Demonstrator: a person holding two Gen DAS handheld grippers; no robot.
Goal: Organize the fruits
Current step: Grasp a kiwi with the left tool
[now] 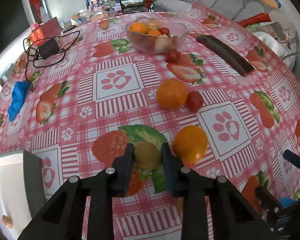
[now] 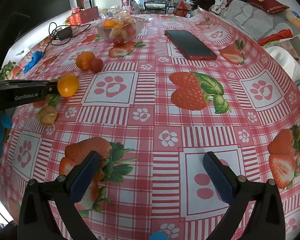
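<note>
Fingers of the left gripper (image 1: 147,156) clamped a husked brownish fruit (image 1: 147,157) low over the counter (image 1: 114,100), just beside an orange (image 1: 190,143). The right gripper (image 2: 151,177) hung wide apart, holding nothing.

Brown-green fruit (image 1: 146,156) sits on the surface between two fingers (image 1: 128,166). Orange (image 1: 190,143) just right of it. Another orange (image 1: 171,93) touches a red fruit (image 1: 194,100) farther back. Glass bowl (image 1: 178,37) holds oranges, red and papery fruits; red fruit (image 1: 172,55) beside it. Papery husk fruit (image 2: 47,115) alone.
</note>
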